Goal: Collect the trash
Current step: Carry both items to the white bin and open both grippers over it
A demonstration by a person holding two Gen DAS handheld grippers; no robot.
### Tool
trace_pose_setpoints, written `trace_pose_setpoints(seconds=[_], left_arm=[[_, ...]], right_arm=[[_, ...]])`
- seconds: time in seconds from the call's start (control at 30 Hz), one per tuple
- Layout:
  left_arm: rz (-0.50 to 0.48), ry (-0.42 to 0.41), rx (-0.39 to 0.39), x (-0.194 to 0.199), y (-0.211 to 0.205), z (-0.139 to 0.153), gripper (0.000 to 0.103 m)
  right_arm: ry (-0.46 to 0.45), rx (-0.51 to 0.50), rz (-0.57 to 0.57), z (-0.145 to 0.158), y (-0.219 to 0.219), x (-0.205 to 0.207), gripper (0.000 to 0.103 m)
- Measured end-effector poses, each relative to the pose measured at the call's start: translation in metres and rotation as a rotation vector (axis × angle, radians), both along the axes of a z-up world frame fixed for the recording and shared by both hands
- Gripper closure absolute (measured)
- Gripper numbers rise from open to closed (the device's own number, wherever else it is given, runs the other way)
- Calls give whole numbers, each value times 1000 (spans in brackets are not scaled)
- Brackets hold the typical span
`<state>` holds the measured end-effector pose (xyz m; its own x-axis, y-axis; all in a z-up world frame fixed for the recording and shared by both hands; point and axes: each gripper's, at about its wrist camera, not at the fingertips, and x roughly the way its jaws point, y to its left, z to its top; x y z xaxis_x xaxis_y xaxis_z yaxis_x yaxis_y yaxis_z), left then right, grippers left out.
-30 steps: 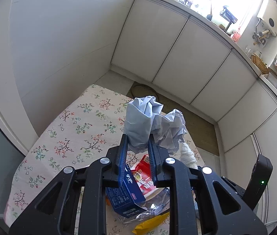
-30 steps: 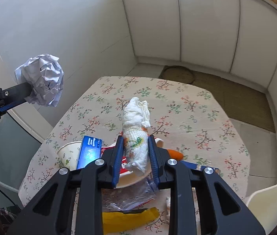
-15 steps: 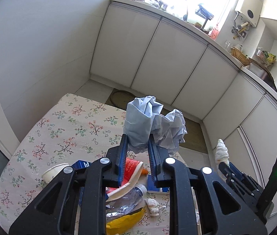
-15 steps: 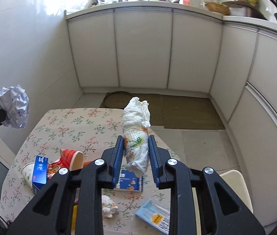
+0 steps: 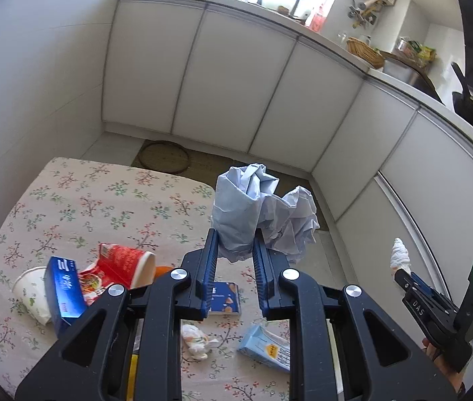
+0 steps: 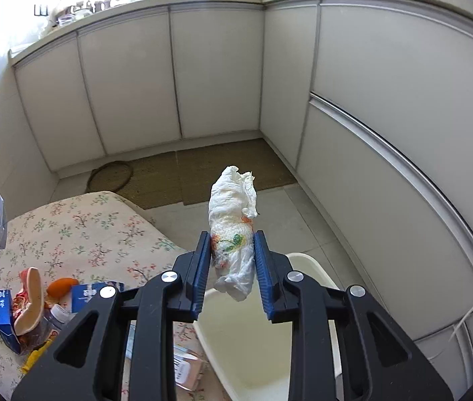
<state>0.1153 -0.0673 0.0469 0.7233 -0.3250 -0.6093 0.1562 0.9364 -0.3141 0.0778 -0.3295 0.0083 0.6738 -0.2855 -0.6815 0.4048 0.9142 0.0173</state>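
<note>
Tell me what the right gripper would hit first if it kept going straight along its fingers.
Probably bare floor tiles just short of the mat, though depth is unclear. The right gripper, jaws opening around the tissue wad, points past the table.

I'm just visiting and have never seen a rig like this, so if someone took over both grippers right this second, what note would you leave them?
Left gripper: shut on the crumpled blue-grey paper, held above the floral table.

Right gripper: jaws opening, with the stained white tissue wad between them, held over the cream bin beside the table.

Done: two pieces lifted, neither binned yet.

Left on the table: red noodle cup, blue box, white paper cup, small tissue ball, light blue packet, blue carton, plus yellow and orange scraps.
</note>
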Motion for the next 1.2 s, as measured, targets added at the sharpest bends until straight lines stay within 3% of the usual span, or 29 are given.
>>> trace_pose_setpoints(seconds=[0.1, 0.17, 0.2, 0.27, 0.37, 0.5, 0.63, 0.87, 1.0, 1.13, 1.2], left_arm=[[-65, 6, 8, -2, -33, -6, 83], [-105, 8, 13, -4, -53, -10, 83], [-127, 10, 16, -5, -63, -13, 83], [-169, 15, 23, -7, -84, -18, 83], [-230, 29, 30, -10, -109, -28, 83], [-301, 43, 57, -17, -137, -44, 83], [-357, 77, 56, -19, -155, -59, 83], [-447, 104, 32, -18, -187, -78, 81], [-470, 121, 29, -20, -199, -87, 61], [-453, 116, 46, -19, -198, -86, 57], [-417, 101, 65, -19, -194, -83, 47]], right_arm=[[25, 17, -42, -6, -21, -14, 70], [21, 17, -74, -5, -33, -25, 43], [5, 4, -97, -2, -39, -33, 39], [-24, -8, -127, 4, -50, -49, 37], [-63, -7, -184, 9, -70, -70, 22], [-100, -19, -266, 14, -93, -93, 13], [-116, -41, -345, 16, -113, -103, 12], [-108, -75, -365, 13, -114, -100, 12], [-113, -103, -384, 13, -114, -100, 9], [-107, -102, -383, 13, -112, -99, 9], [-107, -107, -370, 13, -107, -96, 9]])
